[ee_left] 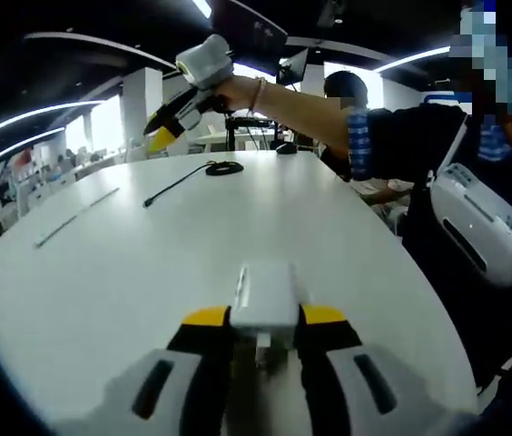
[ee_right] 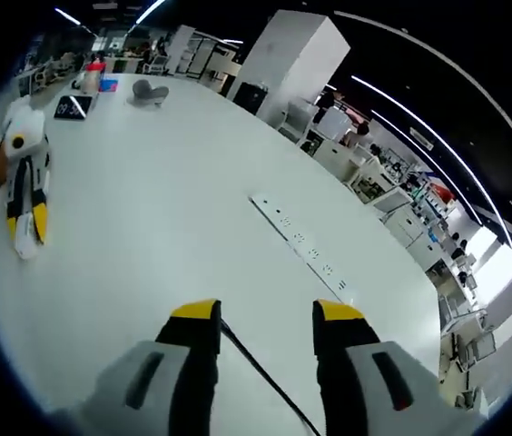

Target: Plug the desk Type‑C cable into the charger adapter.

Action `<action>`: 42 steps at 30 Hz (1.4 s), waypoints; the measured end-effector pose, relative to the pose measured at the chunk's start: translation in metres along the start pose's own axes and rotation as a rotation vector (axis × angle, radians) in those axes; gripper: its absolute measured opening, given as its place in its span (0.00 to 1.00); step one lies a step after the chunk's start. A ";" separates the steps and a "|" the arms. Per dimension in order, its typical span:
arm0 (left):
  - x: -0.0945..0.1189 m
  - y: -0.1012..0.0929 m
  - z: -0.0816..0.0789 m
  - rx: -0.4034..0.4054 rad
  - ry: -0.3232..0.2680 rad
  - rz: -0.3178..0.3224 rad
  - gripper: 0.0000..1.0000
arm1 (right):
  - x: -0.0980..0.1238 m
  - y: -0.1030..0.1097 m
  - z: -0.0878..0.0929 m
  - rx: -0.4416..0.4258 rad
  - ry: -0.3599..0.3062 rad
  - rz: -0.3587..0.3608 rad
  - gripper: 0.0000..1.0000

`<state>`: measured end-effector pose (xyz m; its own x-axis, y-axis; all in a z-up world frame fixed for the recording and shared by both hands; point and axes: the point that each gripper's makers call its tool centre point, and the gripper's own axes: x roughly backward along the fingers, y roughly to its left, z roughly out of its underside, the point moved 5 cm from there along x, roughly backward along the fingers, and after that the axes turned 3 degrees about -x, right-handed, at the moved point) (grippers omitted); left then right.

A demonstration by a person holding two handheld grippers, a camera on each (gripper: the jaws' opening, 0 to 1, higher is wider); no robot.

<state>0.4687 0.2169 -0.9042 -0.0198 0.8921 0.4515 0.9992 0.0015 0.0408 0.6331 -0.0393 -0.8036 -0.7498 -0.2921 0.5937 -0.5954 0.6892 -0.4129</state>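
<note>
My left gripper [ee_left: 265, 320] is shut on a white charger adapter [ee_left: 265, 295], held low over the white table [ee_left: 102, 282]. A black Type-C cable [ee_left: 179, 182] lies farther along the table, its plug end pointing left and its coil at the far end. A hand holds my right gripper [ee_left: 161, 134] in the air above that cable. In the right gripper view my right gripper [ee_right: 265, 313] is open, and the black cable [ee_right: 256, 372] runs on the table under the gap. The left gripper [ee_right: 27, 227] with the adapter [ee_right: 24, 245] sits at the left there.
A person in a dark top [ee_left: 438, 145] stands at the table's right edge. A long white power strip [ee_right: 301, 245] lies on the table. A tablet [ee_right: 73, 107] and a grey object [ee_right: 150, 93] sit at the far end. Office desks surround the table.
</note>
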 end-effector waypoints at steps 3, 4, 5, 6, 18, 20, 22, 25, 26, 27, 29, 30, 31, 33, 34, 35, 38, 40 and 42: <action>0.000 0.000 0.000 0.000 -0.001 0.000 0.27 | -0.005 -0.005 0.000 0.037 0.032 -0.007 0.37; 0.001 0.000 0.000 0.000 -0.001 0.000 0.27 | -0.008 -0.006 0.000 0.056 0.045 -0.010 0.38; 0.001 0.000 0.000 0.001 -0.002 0.000 0.27 | -0.013 -0.009 0.001 0.092 0.059 -0.005 0.38; 0.001 0.000 0.000 0.001 -0.002 0.000 0.27 | -0.015 -0.010 0.003 0.111 0.074 -0.011 0.38; 0.001 -0.003 0.000 -0.002 -0.003 0.000 0.27 | -0.047 0.009 0.023 0.256 0.244 -0.189 0.33; 0.001 -0.003 0.000 -0.002 -0.004 0.001 0.27 | -0.049 0.011 0.023 0.267 0.254 -0.204 0.31; 0.001 -0.002 -0.001 -0.003 -0.004 0.001 0.27 | -0.052 0.011 0.025 0.287 0.281 -0.231 0.29; 0.001 -0.002 -0.001 -0.003 -0.005 0.002 0.27 | -0.057 0.012 0.030 0.303 0.324 -0.268 0.26; 0.001 -0.002 -0.001 -0.002 -0.005 0.002 0.27 | -0.059 0.012 0.032 0.309 0.338 -0.274 0.25; 0.001 -0.002 -0.001 -0.002 -0.005 0.002 0.27 | -0.061 0.012 0.033 0.314 0.348 -0.277 0.25; 0.001 -0.001 -0.001 -0.002 -0.006 0.002 0.27 | -0.065 0.011 0.035 0.319 0.358 -0.287 0.24; 0.001 -0.001 -0.001 -0.002 -0.006 0.003 0.27 | -0.066 0.011 0.035 0.319 0.361 -0.296 0.23; 0.001 -0.001 -0.001 -0.002 -0.007 0.003 0.27 | -0.067 0.011 0.035 0.323 0.363 -0.310 0.22; 0.001 -0.001 -0.001 -0.002 -0.007 0.003 0.27 | -0.070 0.012 0.036 0.331 0.372 -0.333 0.21; 0.001 0.000 -0.001 -0.002 -0.007 0.004 0.27 | -0.071 0.012 0.037 0.343 0.381 -0.343 0.20; 0.000 0.000 -0.002 -0.002 -0.007 0.004 0.27 | -0.073 0.011 0.038 0.368 0.387 -0.361 0.20; 0.001 0.001 -0.002 -0.002 -0.006 0.005 0.27 | -0.075 0.015 0.040 0.357 0.398 -0.415 0.20; 0.001 0.001 -0.002 -0.002 -0.008 0.006 0.27 | -0.077 0.016 0.042 0.369 0.408 -0.435 0.19; 0.001 0.001 -0.002 -0.002 -0.008 0.007 0.27 | -0.077 0.018 0.042 0.373 0.416 -0.457 0.15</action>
<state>0.4701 0.2171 -0.9019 -0.0122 0.8958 0.4444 0.9992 -0.0059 0.0394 0.6681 -0.0323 -0.8854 -0.2748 -0.1693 0.9465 -0.9378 0.2645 -0.2250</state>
